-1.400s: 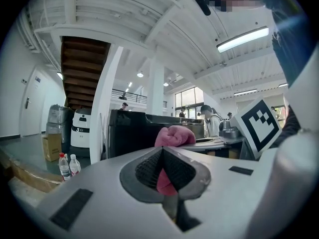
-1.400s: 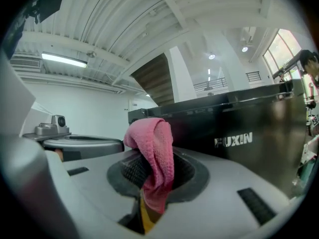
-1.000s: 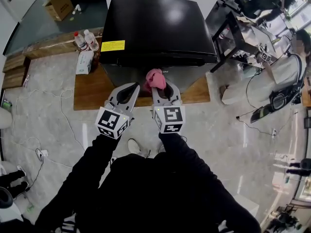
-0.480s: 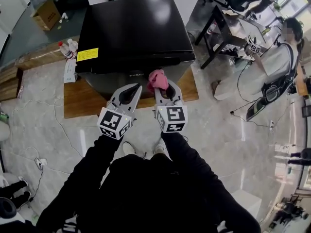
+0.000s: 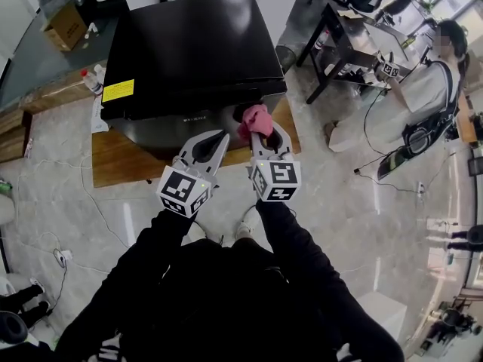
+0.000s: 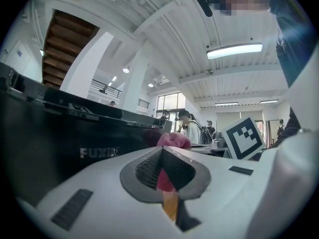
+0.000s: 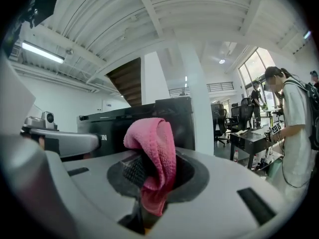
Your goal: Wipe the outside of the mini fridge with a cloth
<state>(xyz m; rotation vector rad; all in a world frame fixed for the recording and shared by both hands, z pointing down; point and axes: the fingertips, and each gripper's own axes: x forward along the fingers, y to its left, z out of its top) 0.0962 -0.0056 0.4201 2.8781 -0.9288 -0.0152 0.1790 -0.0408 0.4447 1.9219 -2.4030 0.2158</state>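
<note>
The black mini fridge (image 5: 189, 47) stands on a low wooden platform (image 5: 121, 161), with a yellow label (image 5: 118, 90) on its top. My right gripper (image 5: 260, 132) is shut on a bunched pink cloth (image 5: 255, 119), held against the fridge's front face near its right corner. In the right gripper view the cloth (image 7: 154, 143) hangs out of the right gripper (image 7: 149, 159), with the fridge (image 7: 169, 114) just behind. My left gripper (image 5: 219, 139) is shut with nothing in it, close beside the right one. The left gripper view shows the left gripper (image 6: 162, 151), the fridge front (image 6: 50, 133) and the cloth (image 6: 174, 139) beyond.
Two water bottles (image 5: 90, 80) stand on the platform left of the fridge. A cardboard box (image 5: 64, 23) lies at the far left. A black desk (image 5: 355, 44) and a seated person (image 5: 423, 89) are at the right. Cables (image 5: 60, 255) run over the floor.
Both grippers have shifted right along the fridge's front, from its middle toward the right corner. The cloth stays clamped in the right gripper; the left stays shut.
</note>
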